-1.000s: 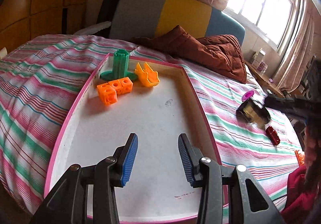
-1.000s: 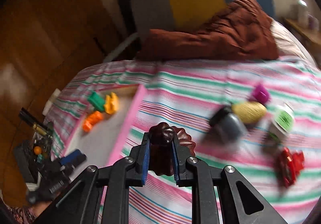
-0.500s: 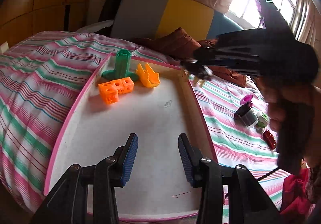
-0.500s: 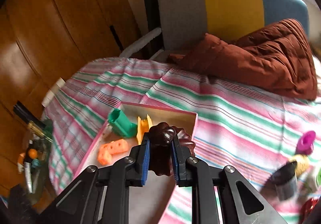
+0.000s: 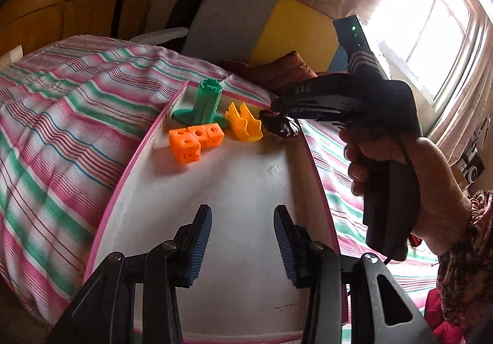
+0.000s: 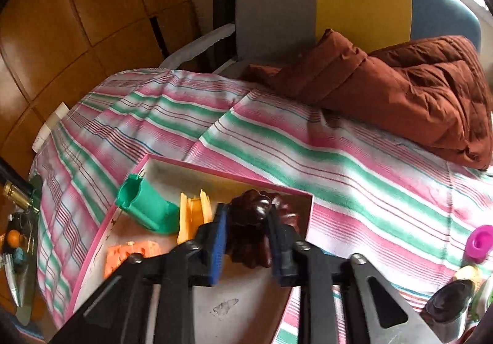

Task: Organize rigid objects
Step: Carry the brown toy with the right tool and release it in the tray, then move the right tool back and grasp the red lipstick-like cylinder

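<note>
A pink-rimmed white tray [image 5: 129, 165] lies on the striped bed. In its far corner stand a green post piece [image 5: 207, 100], an orange block piece [image 5: 192, 140] and a yellow piece [image 5: 245, 123]. My right gripper [image 6: 246, 230] is shut on a dark brown fluted mould [image 6: 257, 227] and holds it over the tray's far right corner, beside the yellow piece [image 6: 192, 214]. In the left wrist view the mould [image 5: 280, 125] shows at the right gripper's tip. My left gripper [image 5: 242, 220] is open and empty above the tray's near end.
A brown quilt [image 6: 400, 88] lies at the bed's head by a grey, yellow and blue headboard. A pink cap [image 6: 479, 242] and a dark cup [image 6: 448, 304] lie on the sheet to the right of the tray [image 6: 89, 254]. Wooden cabinets stand left.
My right gripper has carried the brown mould leftward from the sheet to over the tray's far right corner. My left gripper has stayed open over the tray.
</note>
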Available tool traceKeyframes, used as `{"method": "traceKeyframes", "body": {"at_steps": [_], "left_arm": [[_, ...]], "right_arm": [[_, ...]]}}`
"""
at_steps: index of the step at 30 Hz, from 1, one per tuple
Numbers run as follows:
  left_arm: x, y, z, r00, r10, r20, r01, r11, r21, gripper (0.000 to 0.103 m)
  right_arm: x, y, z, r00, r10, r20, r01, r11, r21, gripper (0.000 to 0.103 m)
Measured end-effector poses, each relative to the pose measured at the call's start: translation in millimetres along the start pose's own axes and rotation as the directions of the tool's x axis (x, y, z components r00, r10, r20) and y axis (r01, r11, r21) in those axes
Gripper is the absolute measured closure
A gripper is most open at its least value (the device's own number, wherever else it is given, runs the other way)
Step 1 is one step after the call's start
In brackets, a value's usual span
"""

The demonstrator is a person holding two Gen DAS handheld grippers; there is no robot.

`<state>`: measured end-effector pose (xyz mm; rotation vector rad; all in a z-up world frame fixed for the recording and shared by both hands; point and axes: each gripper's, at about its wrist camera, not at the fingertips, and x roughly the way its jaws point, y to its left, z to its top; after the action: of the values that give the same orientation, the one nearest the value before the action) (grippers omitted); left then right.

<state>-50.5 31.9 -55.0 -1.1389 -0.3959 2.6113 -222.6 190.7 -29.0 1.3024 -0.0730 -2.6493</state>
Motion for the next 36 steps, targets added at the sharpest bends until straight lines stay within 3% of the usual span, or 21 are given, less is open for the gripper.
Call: {"method": "traceKeyframes", "body": {"at_steps": [3, 8, 23, 36], "left_arm": [[0.9, -2.4, -1.2, 1.000, 0.000, -0.001, 0.000, 1.000, 0.010, 0.061], [2.7, -5.8, -5.6, 1.000, -0.019, -0.012, 0.019, 1.000, 0.017, 0.061], [-3.8, -17.6, -14.2, 1.000, -0.016, -0.012, 0.016, 0.998, 0.056, 0.061], [-10.3, -45.1, -35.1, 0.997, -0.068, -0.028, 0.071, 0.985, 0.159, 0.061]], "right_arm": [[-17.1, -3.5, -3.1, 0.998, 0.003, 0.064, -0.004, 1.000, 0.022, 0.042], [-46.9, -7.6, -15.5, 0.993, 0.018, 0.114, -0.019, 1.000, 0.016, 0.041], [-73.5, -3.8, -65.6, 0.999, -0.024, 0.031, 0.024, 1.000, -0.009, 0.035], [-98.6, -24.7, -102.1, 0.994, -0.111, 0.020, 0.111, 0.993, -0.050, 0.029]]}}
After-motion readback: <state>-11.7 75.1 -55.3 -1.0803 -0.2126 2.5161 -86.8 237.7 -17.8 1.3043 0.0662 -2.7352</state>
